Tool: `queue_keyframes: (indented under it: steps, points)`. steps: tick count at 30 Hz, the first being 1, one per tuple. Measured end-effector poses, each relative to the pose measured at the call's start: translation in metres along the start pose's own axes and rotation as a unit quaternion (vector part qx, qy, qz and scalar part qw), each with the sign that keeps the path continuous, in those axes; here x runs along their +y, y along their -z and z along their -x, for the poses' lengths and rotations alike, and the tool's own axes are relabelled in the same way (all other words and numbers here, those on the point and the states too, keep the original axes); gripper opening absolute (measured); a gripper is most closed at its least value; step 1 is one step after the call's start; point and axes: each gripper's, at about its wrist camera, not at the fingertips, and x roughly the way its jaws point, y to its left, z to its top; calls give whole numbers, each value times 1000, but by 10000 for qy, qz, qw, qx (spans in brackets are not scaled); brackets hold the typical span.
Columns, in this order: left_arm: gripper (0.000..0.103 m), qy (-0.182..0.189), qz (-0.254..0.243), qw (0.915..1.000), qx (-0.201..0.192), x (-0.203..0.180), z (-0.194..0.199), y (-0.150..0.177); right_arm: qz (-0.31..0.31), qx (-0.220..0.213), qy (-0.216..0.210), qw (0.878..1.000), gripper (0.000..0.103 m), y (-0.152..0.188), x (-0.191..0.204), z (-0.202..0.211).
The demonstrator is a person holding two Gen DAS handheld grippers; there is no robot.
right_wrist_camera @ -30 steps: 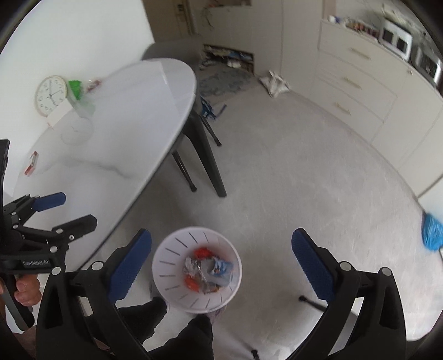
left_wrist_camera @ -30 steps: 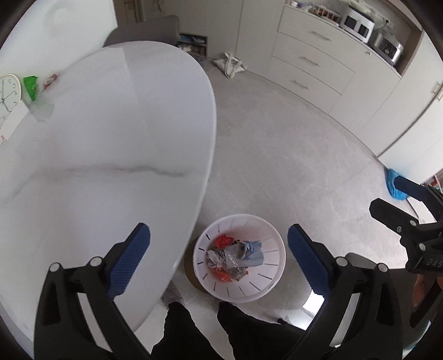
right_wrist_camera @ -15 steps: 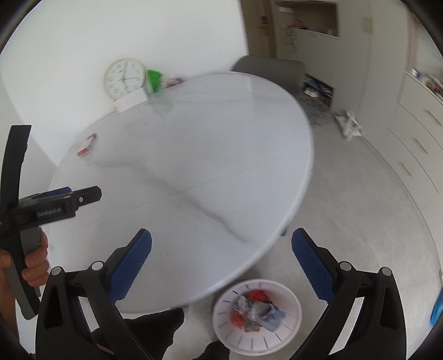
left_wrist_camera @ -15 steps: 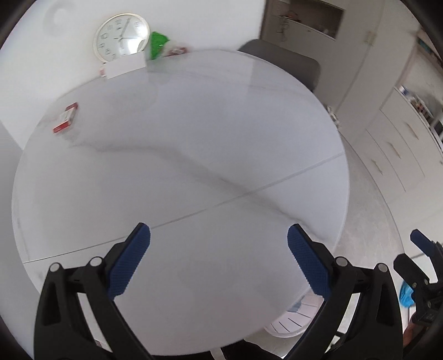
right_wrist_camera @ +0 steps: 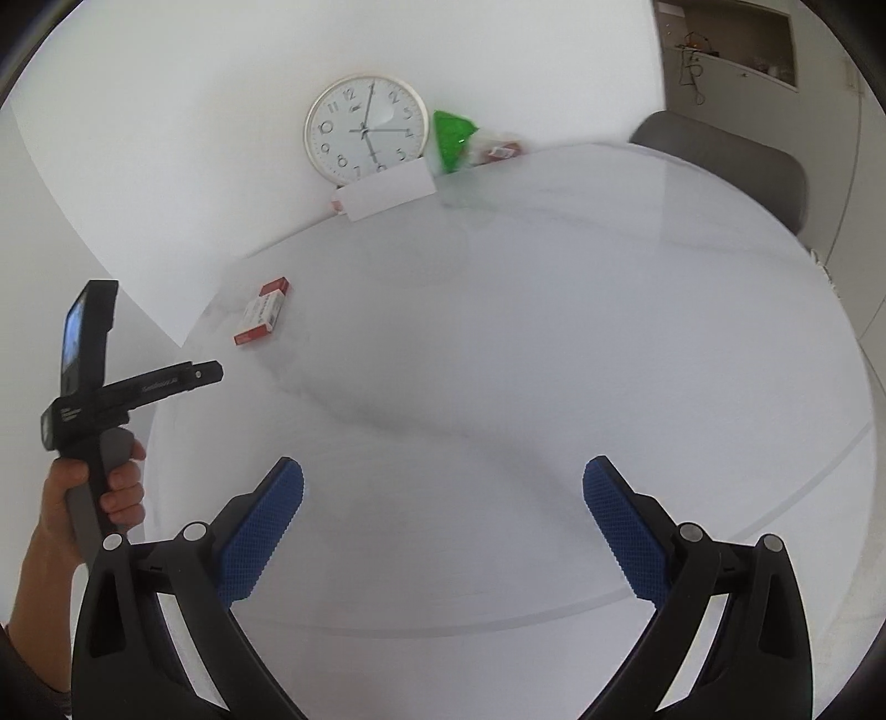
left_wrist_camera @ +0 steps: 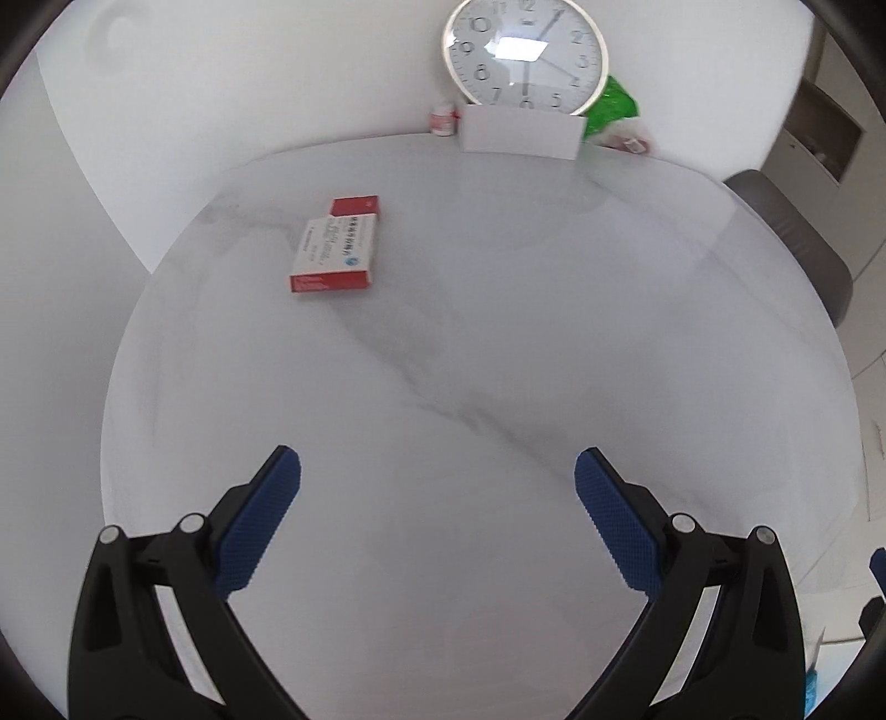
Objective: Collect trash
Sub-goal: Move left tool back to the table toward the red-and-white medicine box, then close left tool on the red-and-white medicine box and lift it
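Two hand-held grippers are seen over the desk point(left_wrist_camera: 498, 343), both with jaws spread wide and nothing held: the left gripper point(left_wrist_camera: 437, 487) in its own view, the right gripper point(right_wrist_camera: 443, 493) in its own. The left gripper also shows at the left edge of the right view, gripped by a hand point(right_wrist_camera: 105, 487). Only one loose piece of likely trash is spotted on the open desk: a red-and-white box point(left_wrist_camera: 336, 246), lying flat at the far left part, well apart from both grippers, with its red flap open at the far end. At the back edge a clock point(left_wrist_camera: 526, 52) is leaned on the wall behind a white card point(left_wrist_camera: 520, 133), with a green wrapper point(left_wrist_camera: 612, 108) and a small red-white item just beside it; whether these count as trash cannot be told. The step in hand is judged to be the reach for the box. The left gripper is nearer and should be taken forward and left, jaws kept wide, lowered close to the desk, and closed across the box's short width. The open flap should be avoided, since a pinch there may let the box swing or slip. No bin is visible now.
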Motion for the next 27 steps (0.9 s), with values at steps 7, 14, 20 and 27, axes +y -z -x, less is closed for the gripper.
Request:
queue_keyframes:
  steps: [7, 14, 20, 27]
  points:
    - [95, -45, 169, 9993, 329, 75, -101, -85, 265, 350, -29, 9990, 100, -54, 67, -83]
    - [95, 72, 311, 9974, 650, 94, -174, -132, 419, 555, -1, 9976, 100, -86, 97, -141]
    - [95, 117, 232, 9967, 773, 93, -203, -147, 367, 663, -31, 9971, 100, -95, 107, -166]
    - [95, -9, 14, 9963, 856, 79, -225, -150, 285, 854, 28, 9959, 100, -93, 105, -179]
